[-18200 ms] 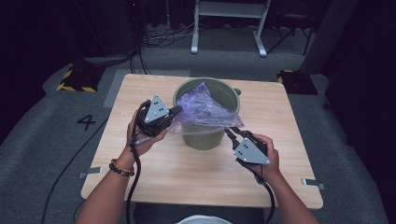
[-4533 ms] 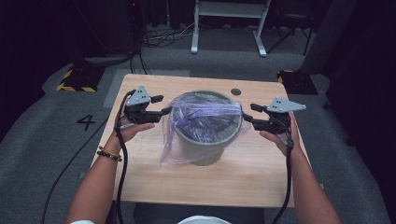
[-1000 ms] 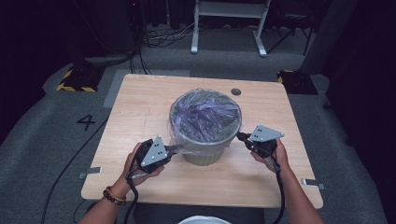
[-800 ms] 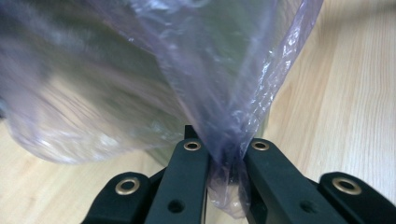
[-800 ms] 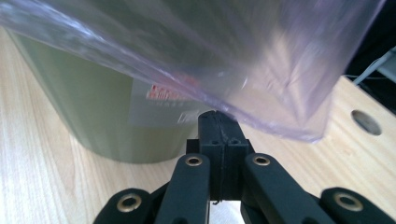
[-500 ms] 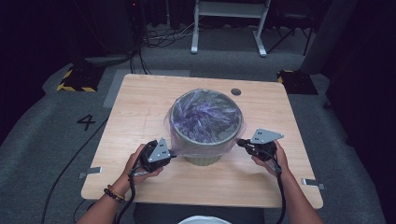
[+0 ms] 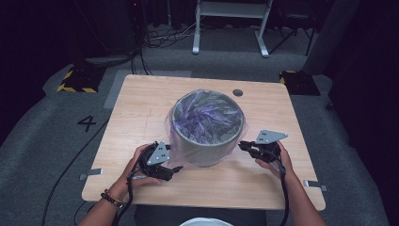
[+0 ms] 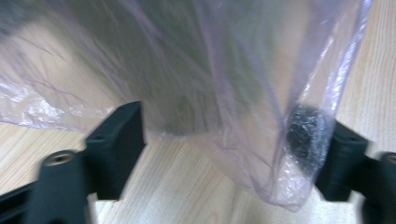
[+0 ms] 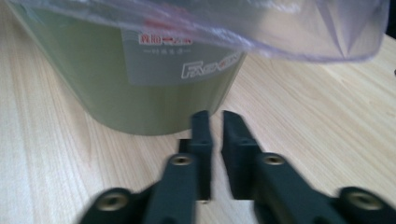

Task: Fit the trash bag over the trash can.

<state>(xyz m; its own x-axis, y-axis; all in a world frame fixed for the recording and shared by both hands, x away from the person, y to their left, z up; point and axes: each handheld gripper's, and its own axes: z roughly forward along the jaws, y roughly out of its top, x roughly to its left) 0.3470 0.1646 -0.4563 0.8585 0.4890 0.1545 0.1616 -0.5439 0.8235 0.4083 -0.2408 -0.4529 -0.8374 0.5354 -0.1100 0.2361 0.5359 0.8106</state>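
Left tool [image 8: 224, 154] gapes around loose bag plastic [image 8: 261, 116], seemingly unclamped; right tool [image 9: 212, 140], jaws slightly apart, faces the green bin [image 9: 140, 84].

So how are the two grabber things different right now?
The left gripper has its jaws wide apart with the plastic bag hanging between them; the right gripper has its jaws almost together, with nothing between them. The left sits under the bag's loose edge; the right sits apart from it. Both are low beside the green bin.
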